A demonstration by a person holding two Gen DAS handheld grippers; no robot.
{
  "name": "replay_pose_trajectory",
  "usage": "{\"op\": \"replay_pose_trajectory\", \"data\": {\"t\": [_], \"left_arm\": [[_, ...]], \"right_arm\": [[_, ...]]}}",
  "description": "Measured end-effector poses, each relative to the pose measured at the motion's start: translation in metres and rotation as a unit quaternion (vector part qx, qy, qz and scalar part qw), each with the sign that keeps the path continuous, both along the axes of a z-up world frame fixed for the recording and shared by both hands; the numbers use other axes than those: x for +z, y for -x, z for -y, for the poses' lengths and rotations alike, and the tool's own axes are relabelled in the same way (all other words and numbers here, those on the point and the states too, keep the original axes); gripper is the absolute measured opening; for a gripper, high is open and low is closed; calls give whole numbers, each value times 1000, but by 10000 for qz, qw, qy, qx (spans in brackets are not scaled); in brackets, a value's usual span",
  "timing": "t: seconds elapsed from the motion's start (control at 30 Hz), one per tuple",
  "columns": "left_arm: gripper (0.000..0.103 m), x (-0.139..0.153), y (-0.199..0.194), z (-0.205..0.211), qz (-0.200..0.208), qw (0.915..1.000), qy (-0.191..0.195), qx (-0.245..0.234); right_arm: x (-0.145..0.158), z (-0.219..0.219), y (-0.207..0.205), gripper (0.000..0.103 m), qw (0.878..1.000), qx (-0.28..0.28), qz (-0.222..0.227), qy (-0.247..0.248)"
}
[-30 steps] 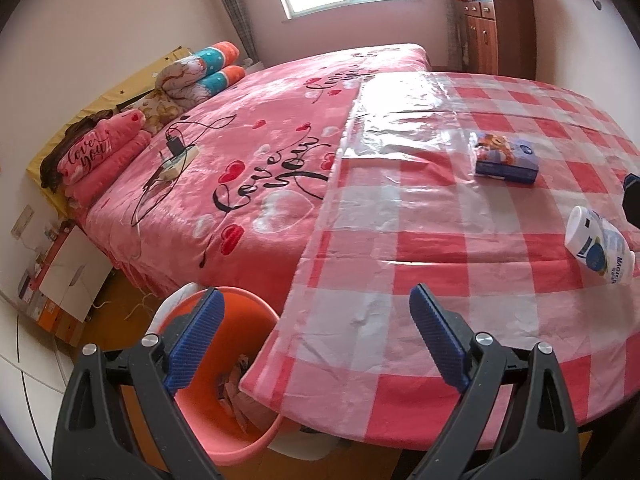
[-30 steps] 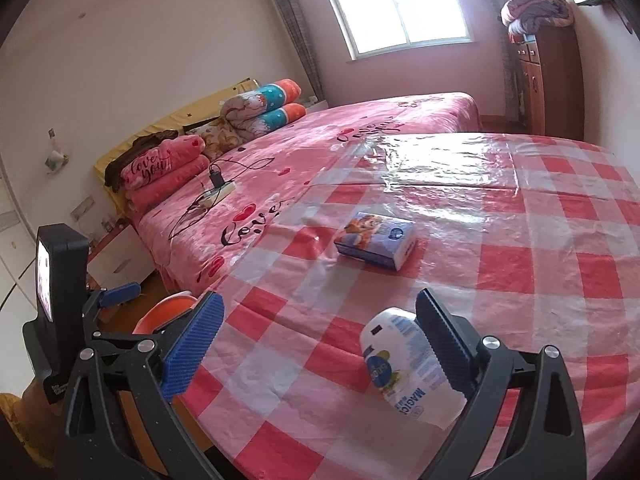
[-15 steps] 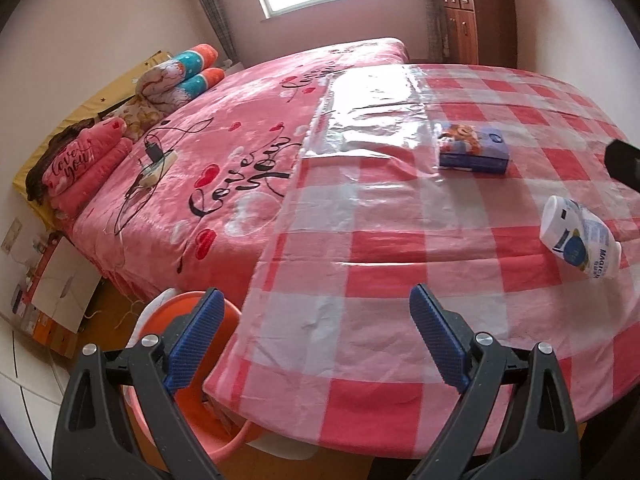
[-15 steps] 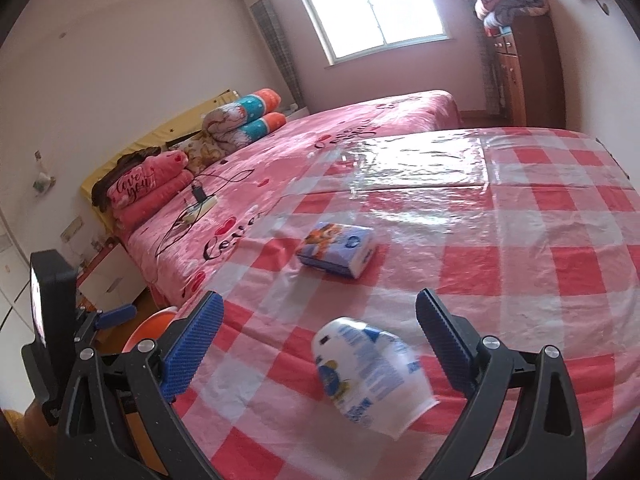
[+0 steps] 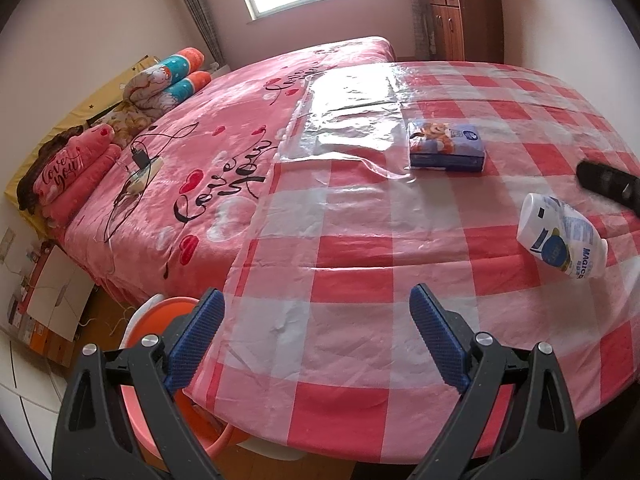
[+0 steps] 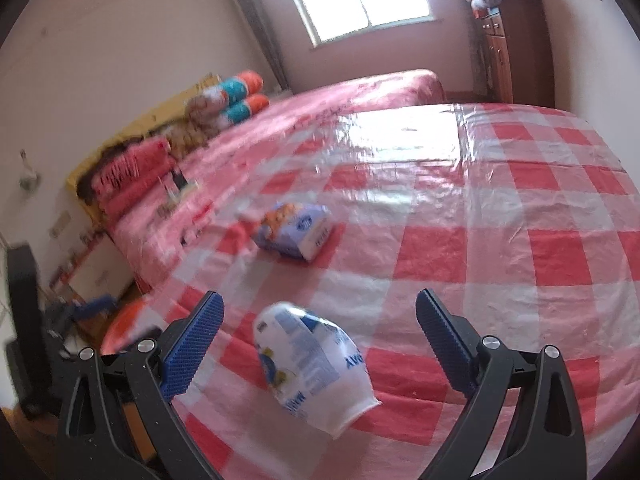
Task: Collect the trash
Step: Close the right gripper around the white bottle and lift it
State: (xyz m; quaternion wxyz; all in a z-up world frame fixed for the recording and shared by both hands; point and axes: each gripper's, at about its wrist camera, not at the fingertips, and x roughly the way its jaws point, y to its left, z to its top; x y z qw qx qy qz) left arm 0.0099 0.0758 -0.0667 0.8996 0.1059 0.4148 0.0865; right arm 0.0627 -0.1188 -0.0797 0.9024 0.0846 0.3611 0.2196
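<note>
With the right gripper (image 6: 320, 340) spread wide around the crushed white bottle (image 6: 312, 364) lying on the counter (image 6: 500, 248), best to center, then squeeze gently; left gripper (image 5: 316, 340) also spread, empty.

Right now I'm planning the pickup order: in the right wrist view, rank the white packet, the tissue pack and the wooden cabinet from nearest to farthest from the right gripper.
1. White packet: lying between the open right gripper's fingers.
2. Tissue pack: mid-table, ahead and slightly left.
3. Wooden cabinet: against the far wall, upper right.
</note>
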Motion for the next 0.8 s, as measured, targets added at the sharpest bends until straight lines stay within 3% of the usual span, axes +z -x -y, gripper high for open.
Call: {"op": "replay_pose_trajectory", "data": {"t": [0.33,0.67,0.7,0.77,0.8], "left_arm": [[94,-2,-3,2,-45,10000,24,1],[94,-9,-5,0,-106,9999,99,28],[94,-9,-6,0,-113,9999,104,25],[94,-10,-7,1,-129,9999,103,6],[94,-11,-7,2,-134,9999,100,-6]], "right_arm": [[-26,-27,-5,96,9960,300,-406,739],[-28,-38,-5,95,9932,459,-315,1018],[-28,-39,-5,94,9929,476,-319,1044],[-29,-41,-5,81,9911,497,-317,1195],[-29,-42,-6,80,9903,503,-323,1252]]}}
